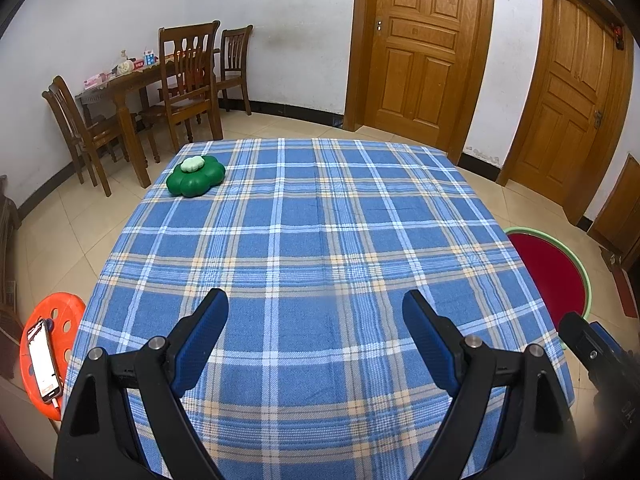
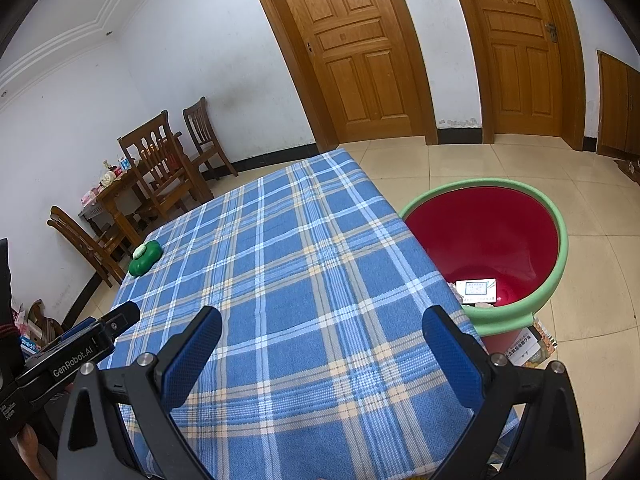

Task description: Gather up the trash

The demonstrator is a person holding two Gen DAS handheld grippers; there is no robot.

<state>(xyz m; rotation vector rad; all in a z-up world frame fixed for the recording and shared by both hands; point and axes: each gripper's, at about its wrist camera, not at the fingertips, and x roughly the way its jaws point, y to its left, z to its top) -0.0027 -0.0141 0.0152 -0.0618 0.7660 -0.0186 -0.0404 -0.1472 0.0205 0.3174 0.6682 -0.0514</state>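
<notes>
Both grippers, left and right, hang spread and empty over the bare tablecloth. 1 box lies in the bin; collecting looks nearly finished.

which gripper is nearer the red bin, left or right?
Right. The right gripper hovers over the table edge beside the red bin; the left gripper sits farther across the table, bin off to its right.

hand-held grippers 2 | doors 2 | chairs perhaps 3 | bin 1
</notes>
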